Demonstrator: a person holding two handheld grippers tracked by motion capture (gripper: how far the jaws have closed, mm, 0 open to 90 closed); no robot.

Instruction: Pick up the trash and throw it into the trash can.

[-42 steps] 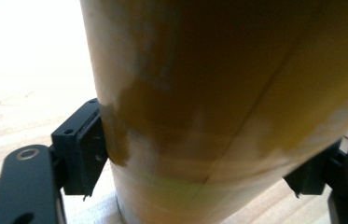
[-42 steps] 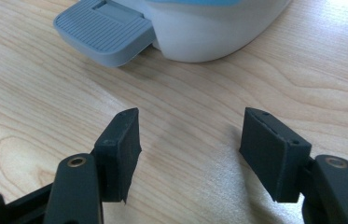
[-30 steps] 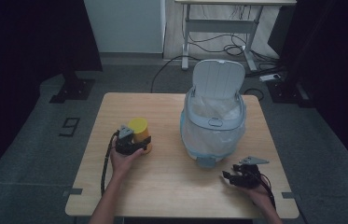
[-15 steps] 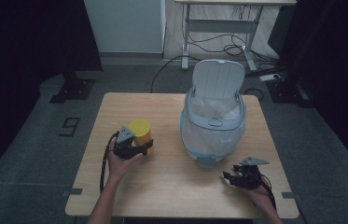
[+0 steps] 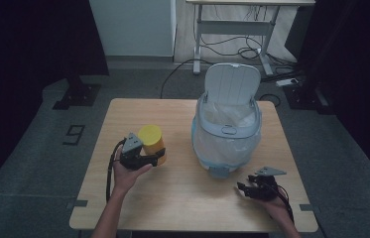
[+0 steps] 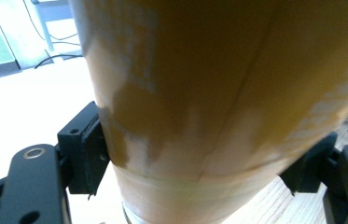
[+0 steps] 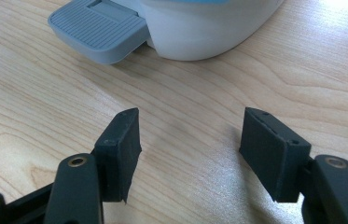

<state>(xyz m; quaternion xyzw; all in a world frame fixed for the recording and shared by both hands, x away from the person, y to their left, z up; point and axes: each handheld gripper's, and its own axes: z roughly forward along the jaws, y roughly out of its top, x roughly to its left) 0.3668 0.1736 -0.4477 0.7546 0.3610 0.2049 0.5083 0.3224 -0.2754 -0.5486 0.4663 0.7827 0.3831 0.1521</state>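
Tabletop point(image 5: 182, 198) of pale wood carries a white pedal bin point(image 5: 227, 134) with its lid up and a liner inside. Left of the bin, the left hand-held gripper point(image 5: 158, 157) is clamped on a yellow cylinder point(image 5: 152, 141), which stands upright over the tabletop's left half, apart from the bin. In the left gripper view both black pads point(image 6: 84, 149) press against the cylinder's lower sides. The right hand-held gripper point(image 5: 242, 188) rests low near the front right edge, just in front of the bin's grey pedal point(image 7: 97, 29), its jaws apart with bare wood between them.
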